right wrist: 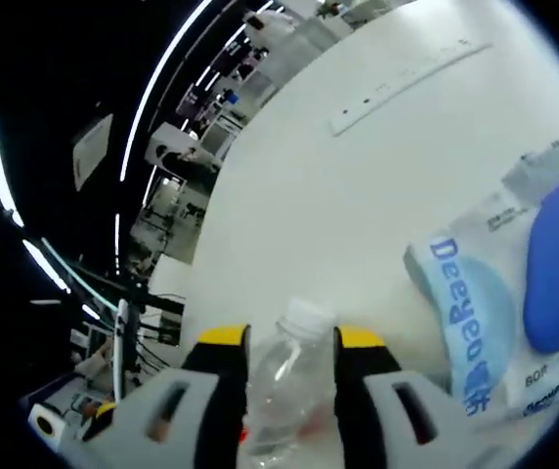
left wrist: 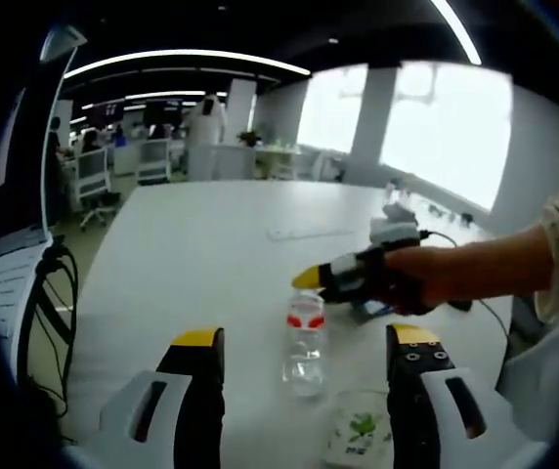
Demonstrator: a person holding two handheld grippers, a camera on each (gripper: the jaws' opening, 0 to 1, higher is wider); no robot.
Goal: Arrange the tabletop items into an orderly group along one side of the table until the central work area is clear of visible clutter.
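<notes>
right jaws: right gripper had its yellow-tipped jaws closed in on either side of the clear bottle, the white cap rising just past the tips; the sides appeared pressed against the plastic.
left jaws: left gripper stood wide apart, holding nothing, with the bottle between and a little beyond the tips.
bottle: upright on the white table, red band near its top.
right gripper in left gripper view: came in from the right, a hand wrapped around it, yellow tip above the bottle.
green-printed packet: flat on the table, between the left jaws, nearer than the bottle.
blue-and-white packet: lay right of the right jaws.
ruler: far ahead on the table.
</notes>
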